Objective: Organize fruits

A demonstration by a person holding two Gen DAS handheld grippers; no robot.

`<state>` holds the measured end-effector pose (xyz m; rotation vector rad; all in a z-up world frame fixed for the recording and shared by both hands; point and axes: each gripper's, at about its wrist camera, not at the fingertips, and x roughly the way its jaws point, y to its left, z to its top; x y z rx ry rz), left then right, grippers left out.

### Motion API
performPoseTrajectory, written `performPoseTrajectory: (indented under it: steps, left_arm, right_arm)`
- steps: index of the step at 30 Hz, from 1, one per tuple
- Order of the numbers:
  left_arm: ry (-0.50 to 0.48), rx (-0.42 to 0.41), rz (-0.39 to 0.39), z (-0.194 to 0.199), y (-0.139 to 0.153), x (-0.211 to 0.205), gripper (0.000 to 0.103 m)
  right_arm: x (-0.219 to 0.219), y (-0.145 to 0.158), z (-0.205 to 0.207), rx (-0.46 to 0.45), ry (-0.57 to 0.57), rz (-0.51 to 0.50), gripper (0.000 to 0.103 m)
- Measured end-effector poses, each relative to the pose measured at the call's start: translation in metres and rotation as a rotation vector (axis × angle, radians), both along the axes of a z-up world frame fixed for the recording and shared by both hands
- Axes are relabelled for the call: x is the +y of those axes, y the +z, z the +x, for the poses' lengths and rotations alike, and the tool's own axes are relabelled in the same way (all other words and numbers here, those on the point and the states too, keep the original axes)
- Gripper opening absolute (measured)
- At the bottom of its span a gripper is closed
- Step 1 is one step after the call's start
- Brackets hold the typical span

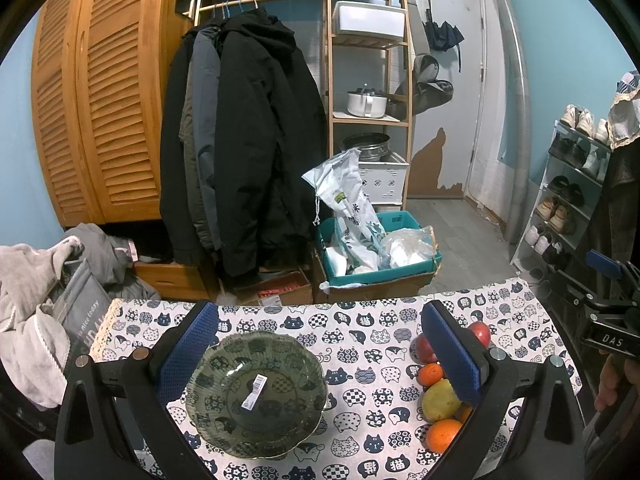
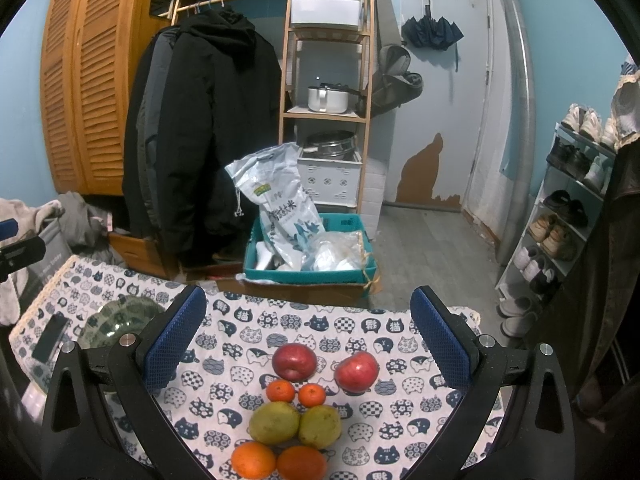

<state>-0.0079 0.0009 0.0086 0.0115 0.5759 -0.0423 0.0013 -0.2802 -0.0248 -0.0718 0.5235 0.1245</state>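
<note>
Right gripper [image 2: 304,340] spread wide over the fruit: oranges [image 2: 253,460] nearest, pears [image 2: 274,422], tangerines [image 2: 281,391], then apples [image 2: 294,361]. Firm, round, likely to roll, so pinch across the middle. Left gripper [image 1: 320,344] gapes above the empty glass bowl [image 1: 256,396], fragile, on the table [image 1: 376,396].

A wooden shelf unit [image 2: 326,92] stands against the blue wall [image 2: 24,92]. Left of it, dark coats [image 2: 204,136] hang from a rail, and further left is a louvred wooden wardrobe [image 2: 90,80]. Right of the shelf unit is a pale door [image 2: 440,92] with peeled paint low down, an umbrella [image 2: 434,34] hanging on it. In front of the shelf unit, a teal box [image 2: 310,274] sits on the grey floor [image 2: 428,248]. Far right stands a shoe rack [image 2: 560,216].
</note>
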Motion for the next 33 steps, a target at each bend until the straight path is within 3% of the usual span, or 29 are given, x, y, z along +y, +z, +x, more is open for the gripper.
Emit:
performPoseTrajectory:
  steps: [25, 33]
  left_arm:
    - [-0.002, 0.002, -0.002, -0.001, 0.000, -0.002, 0.102]
    - [-0.024, 0.039, -0.004, -0.005, -0.014, -0.020, 0.102]
  right_arm:
    - [0.002, -0.004, -0.001, -0.001, 0.001, -0.001, 0.100]
    - [-0.014, -0.006, 0.001, 0.050, -0.015, -0.012, 0.100]
